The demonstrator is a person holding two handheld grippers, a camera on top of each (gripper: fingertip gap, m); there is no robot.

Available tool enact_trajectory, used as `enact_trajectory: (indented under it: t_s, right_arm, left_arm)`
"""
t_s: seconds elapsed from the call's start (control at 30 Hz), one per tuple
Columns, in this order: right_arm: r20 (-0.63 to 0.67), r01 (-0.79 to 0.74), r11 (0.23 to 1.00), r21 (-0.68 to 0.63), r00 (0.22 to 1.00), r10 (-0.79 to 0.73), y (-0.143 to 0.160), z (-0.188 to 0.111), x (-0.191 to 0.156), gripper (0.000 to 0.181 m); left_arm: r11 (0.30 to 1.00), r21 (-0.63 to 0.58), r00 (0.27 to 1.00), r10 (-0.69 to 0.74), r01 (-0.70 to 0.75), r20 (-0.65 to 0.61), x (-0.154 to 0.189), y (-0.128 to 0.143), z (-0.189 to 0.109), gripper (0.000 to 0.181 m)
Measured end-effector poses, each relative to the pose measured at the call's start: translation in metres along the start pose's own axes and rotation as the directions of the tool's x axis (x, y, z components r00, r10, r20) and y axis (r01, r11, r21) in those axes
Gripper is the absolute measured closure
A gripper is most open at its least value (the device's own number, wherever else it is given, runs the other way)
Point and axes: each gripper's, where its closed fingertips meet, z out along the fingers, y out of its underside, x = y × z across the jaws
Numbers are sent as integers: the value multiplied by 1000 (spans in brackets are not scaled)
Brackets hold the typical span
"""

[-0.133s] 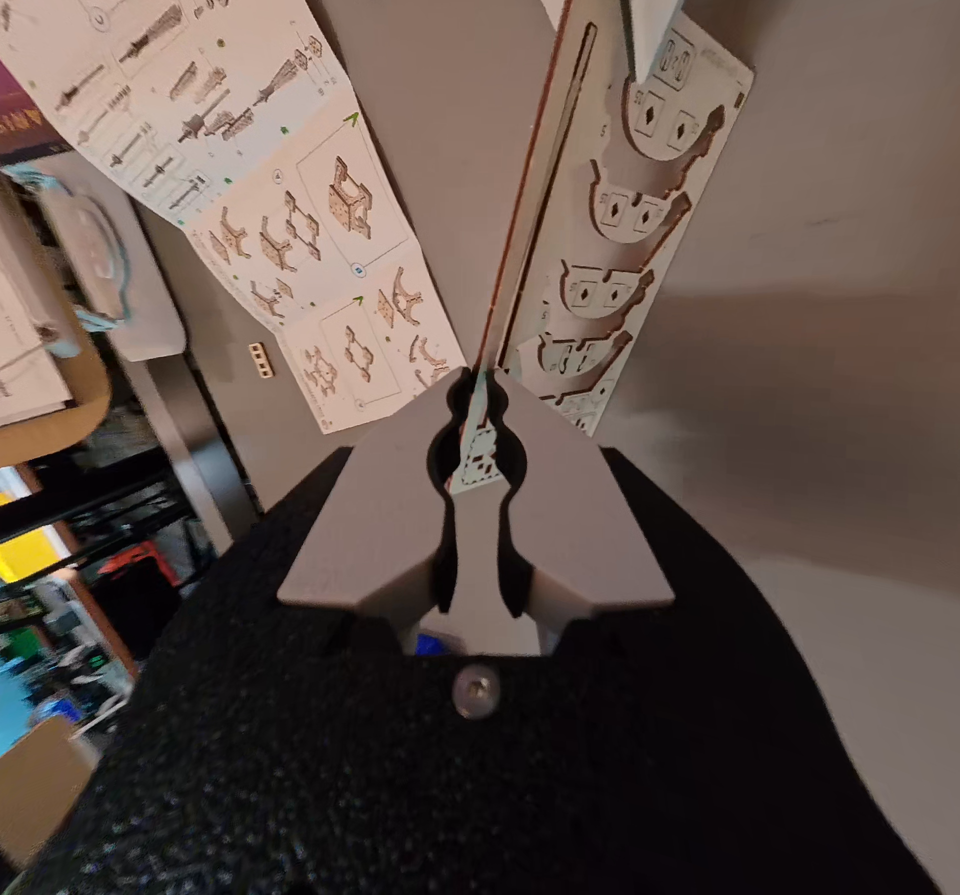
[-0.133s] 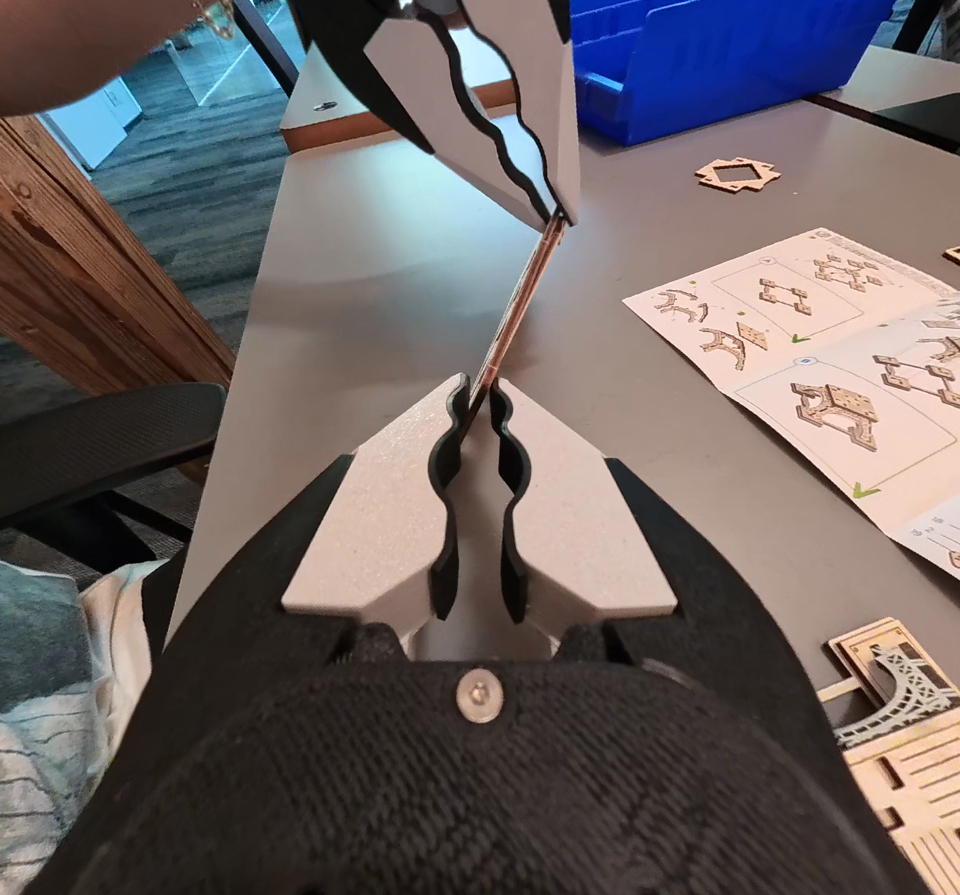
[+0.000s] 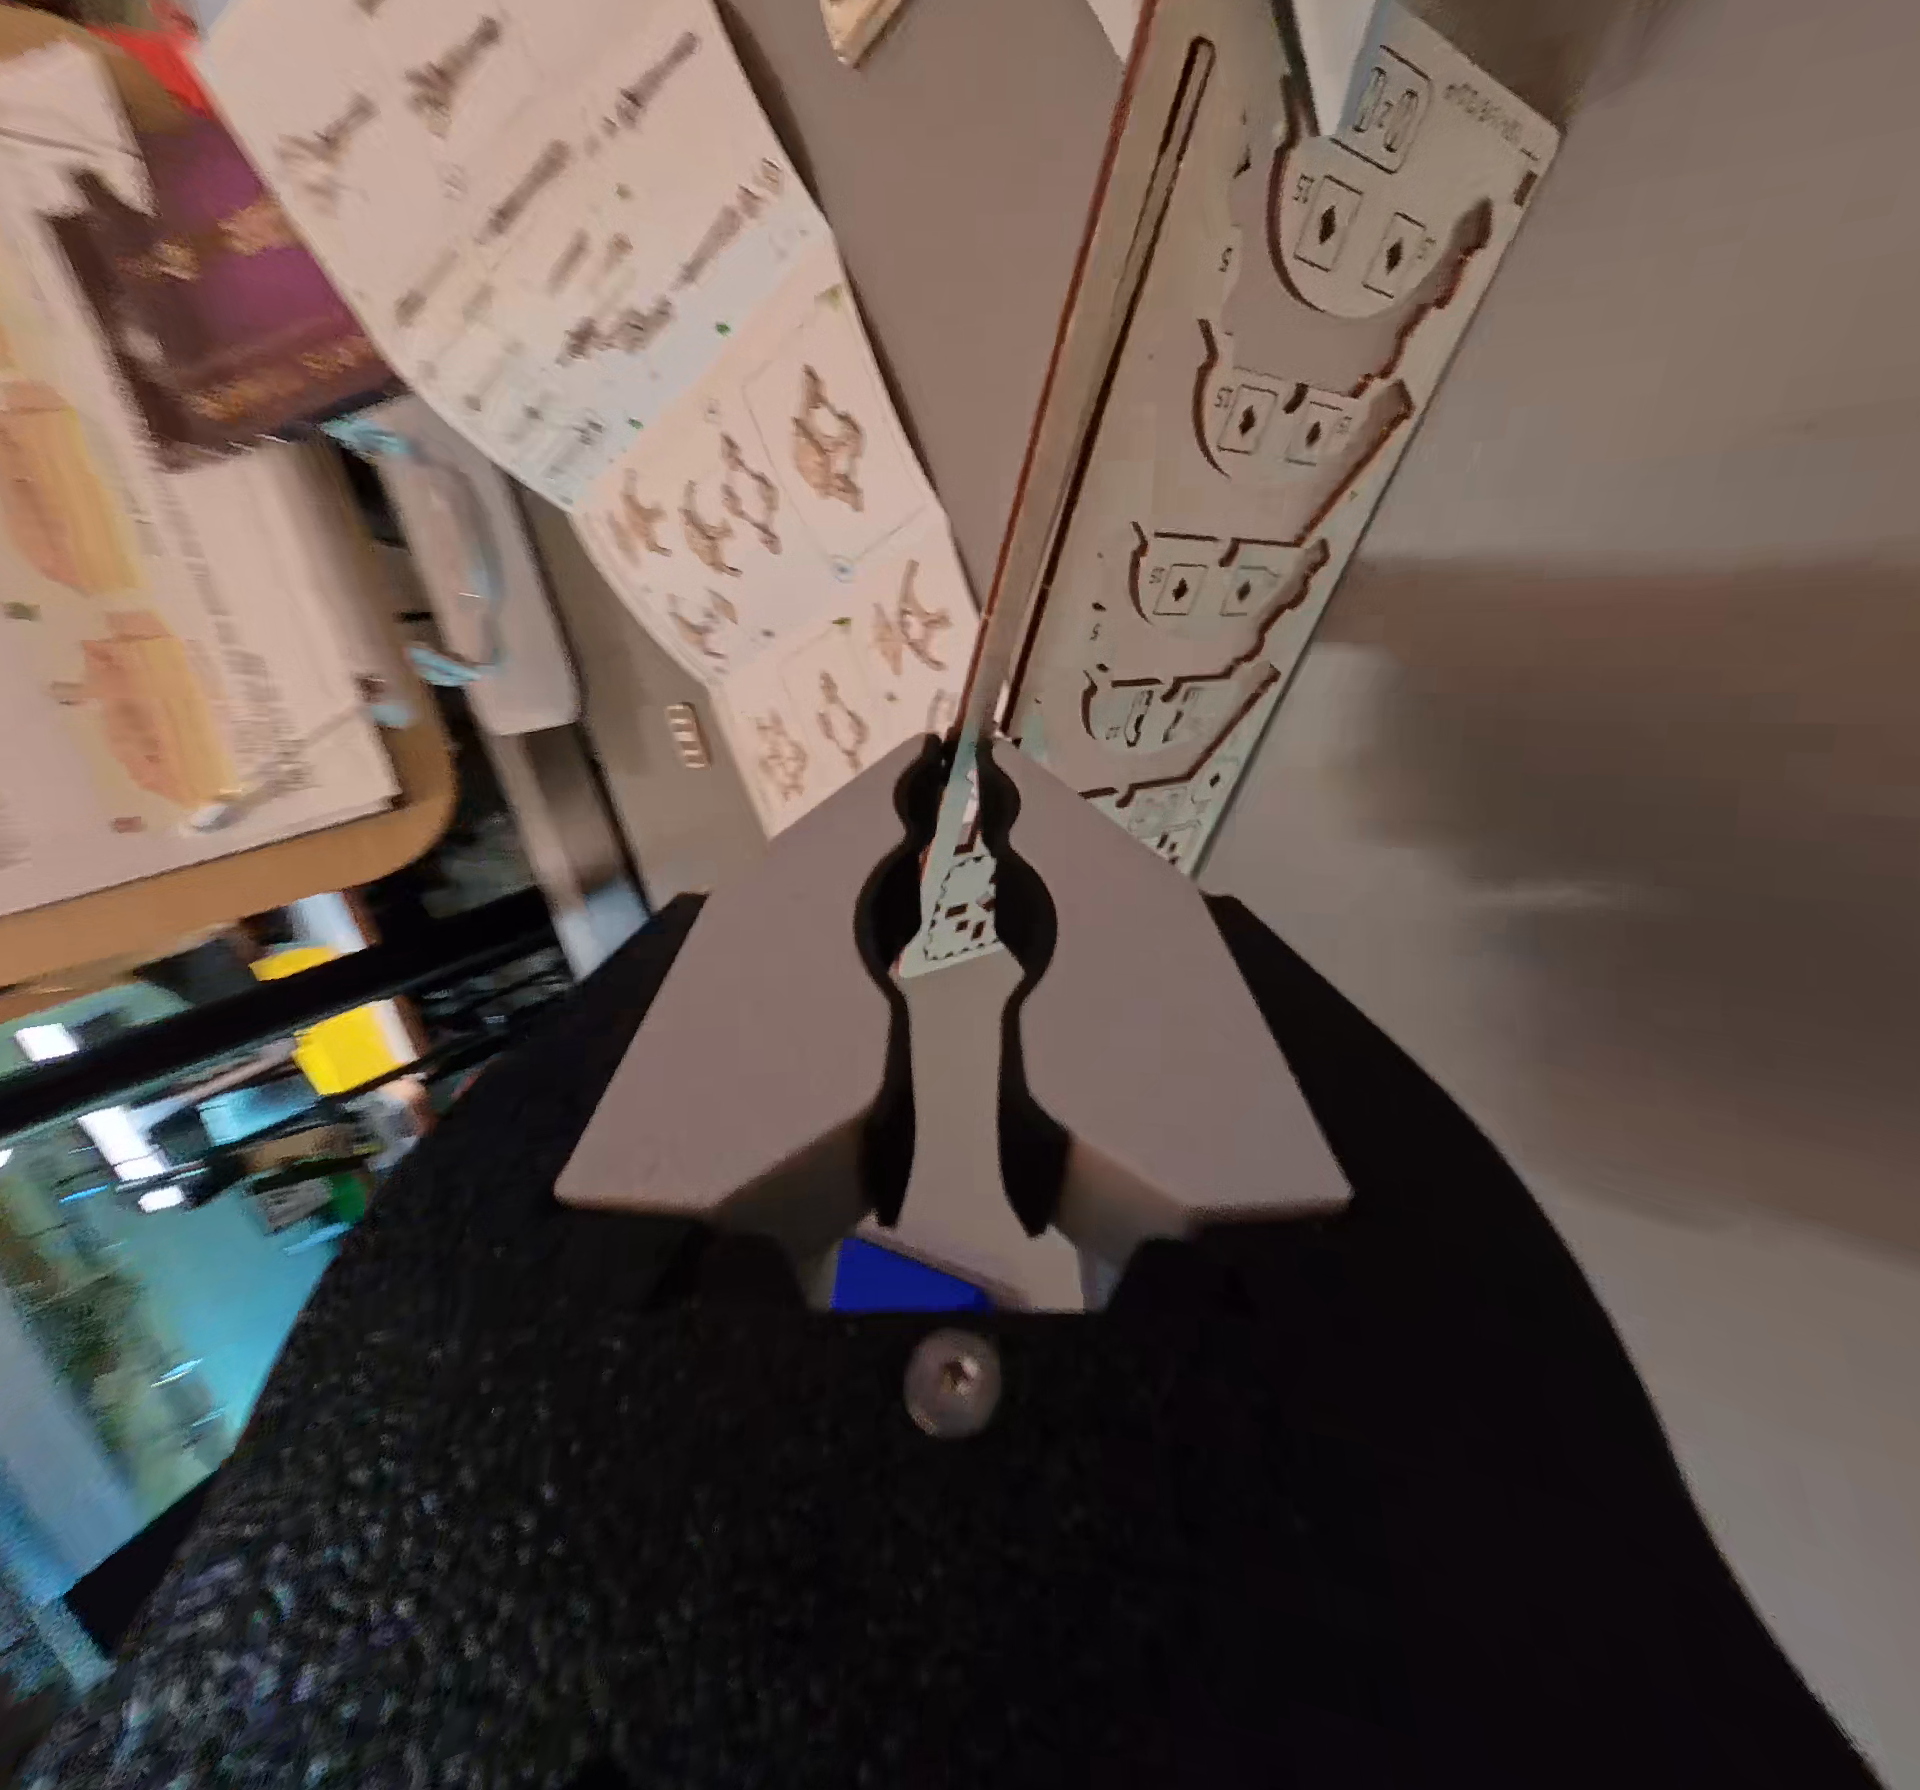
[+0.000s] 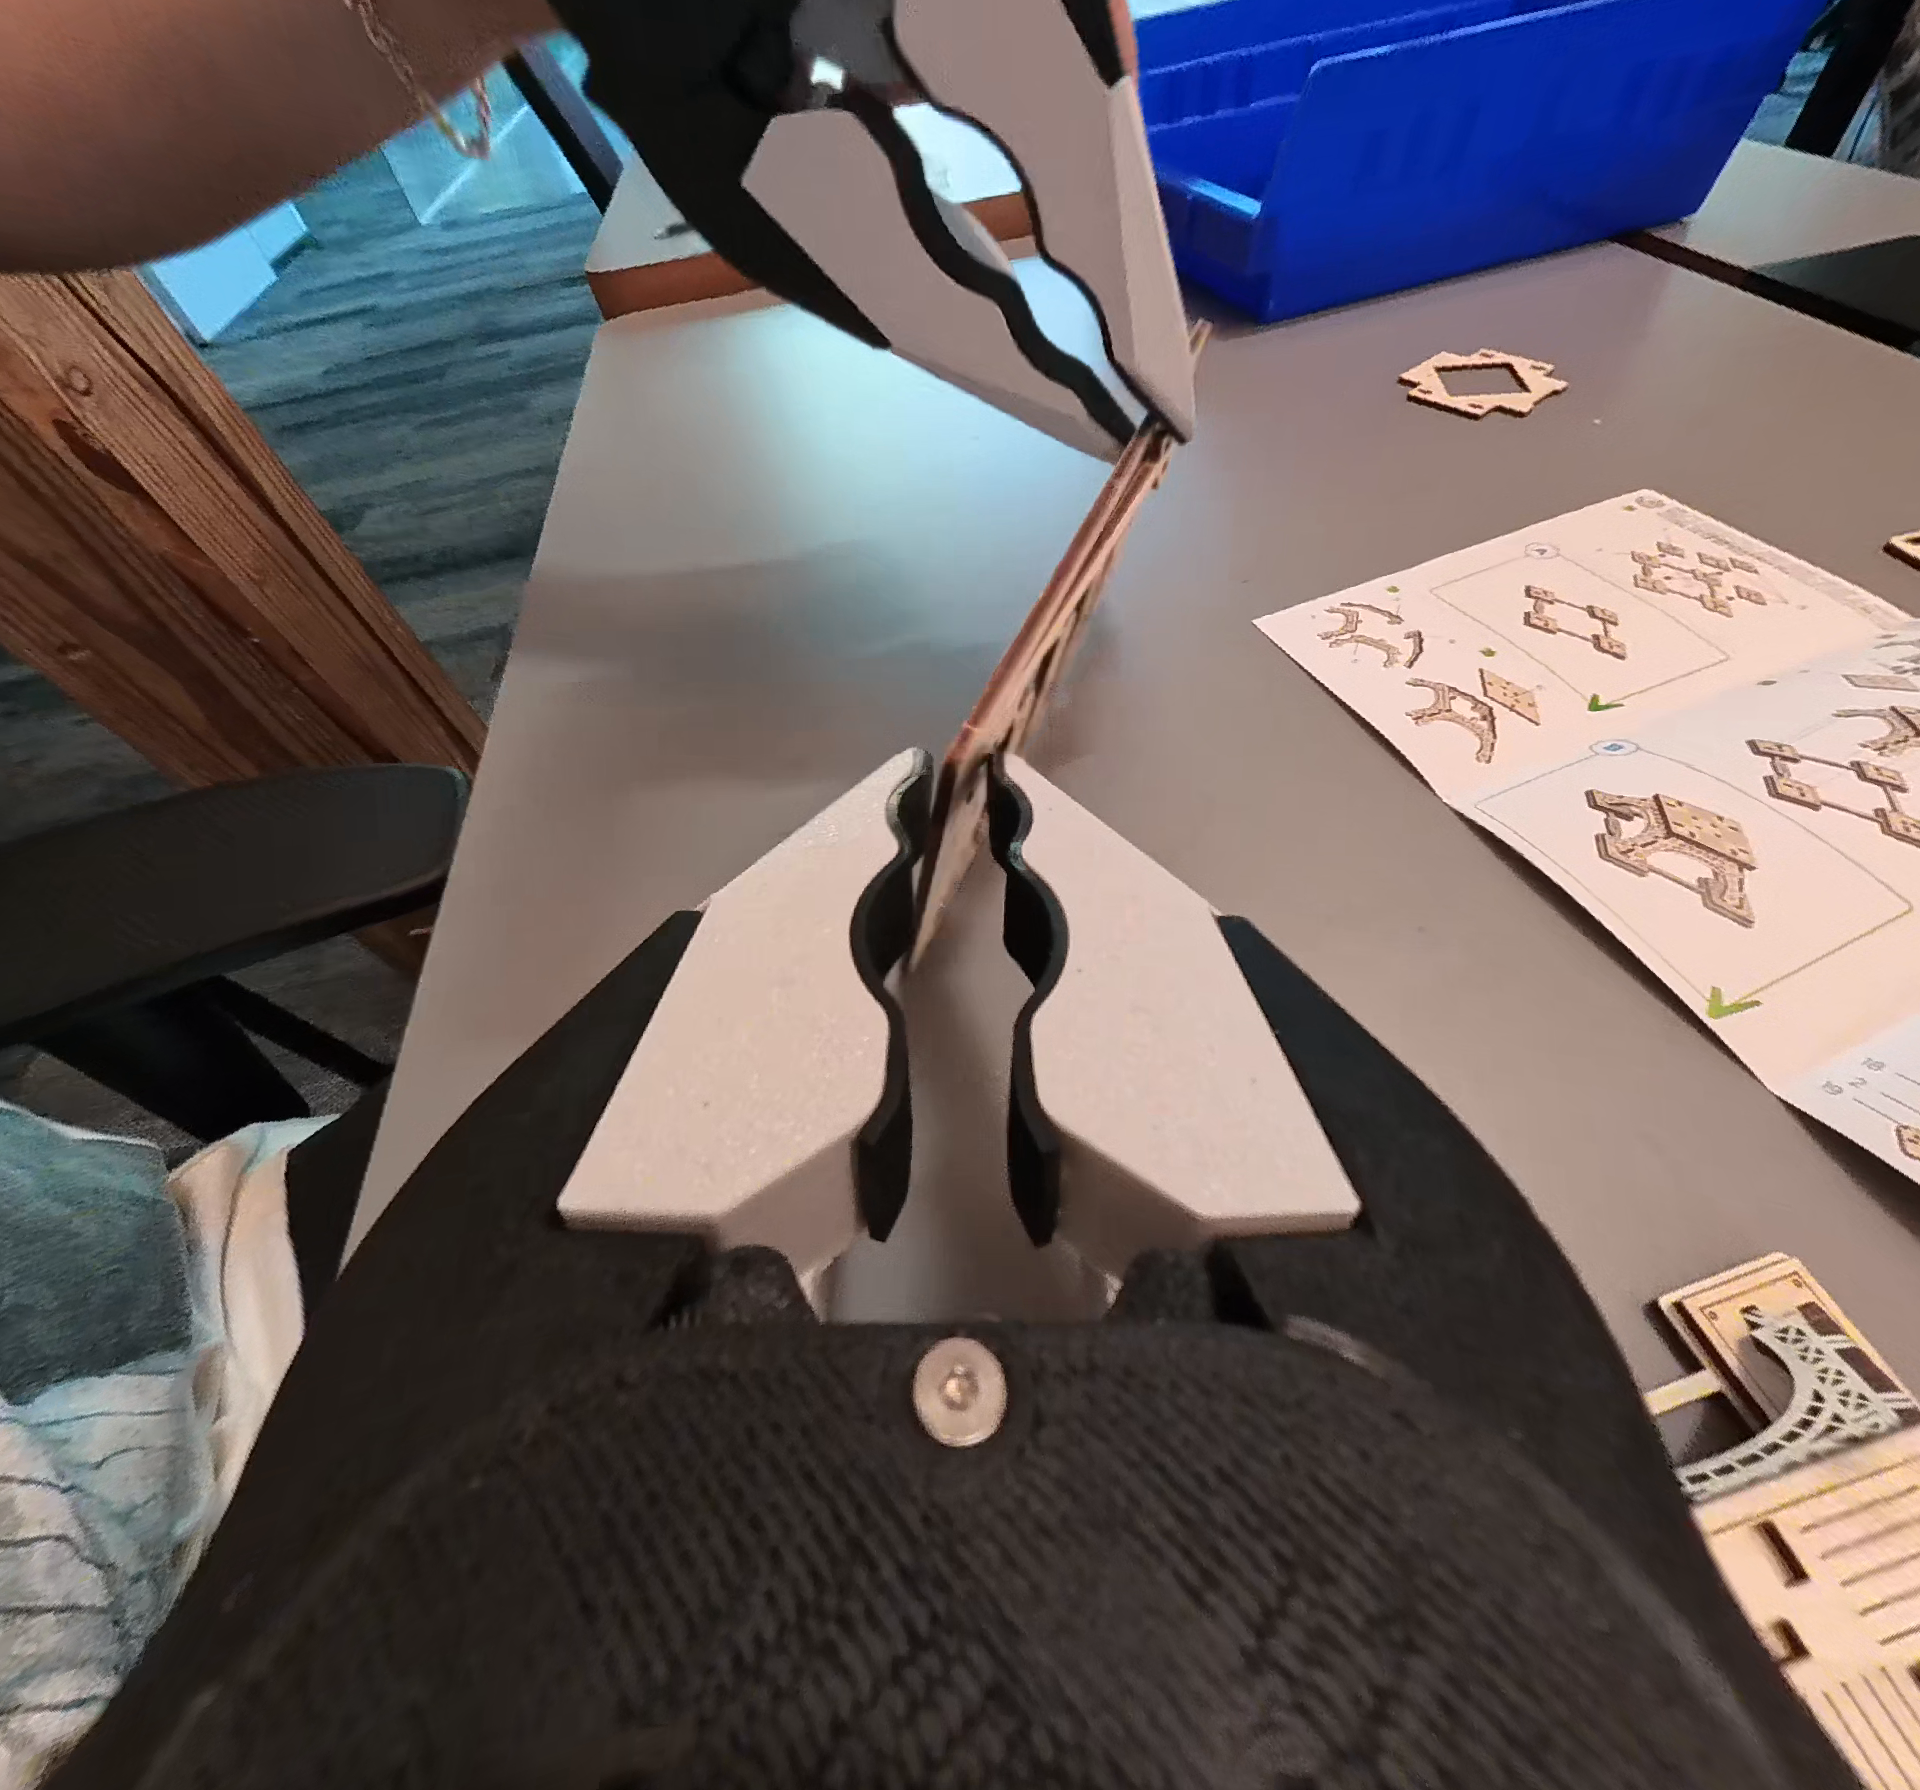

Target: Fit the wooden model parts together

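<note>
The left view has swung, blurring the far-left shelves. Both hand-held grippers, left (image 3: pixel 961 769) and right (image 4: pixel 961 795), grasp opposite ends of one sheet (image 4: pixel 1049 660) above the table (image 4: pixel 727 597). Only the right view shows the blue bin (image 4: pixel 1455 140); the leaflet (image 4: pixel 1621 753) bears printed diagrams.

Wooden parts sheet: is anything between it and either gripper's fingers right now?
Nothing visible. The wooden parts sheet is held above the table at both ends: the right gripper clamps its near end, the left gripper its far end.

Left gripper (image 3: pixel 961 764) and right gripper (image 4: pixel 961 790) jaws seemingly pinched.
</note>
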Motion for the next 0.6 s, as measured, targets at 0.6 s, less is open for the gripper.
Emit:
enact_trajectory:
  t_s: [0.6]
  right_arm:
    - [-32,-51,990,135,998,56,-53,-7,-2,158]
  left_arm:
    - [822,-415,504,567,-389,651,-14,-50,-63,180]
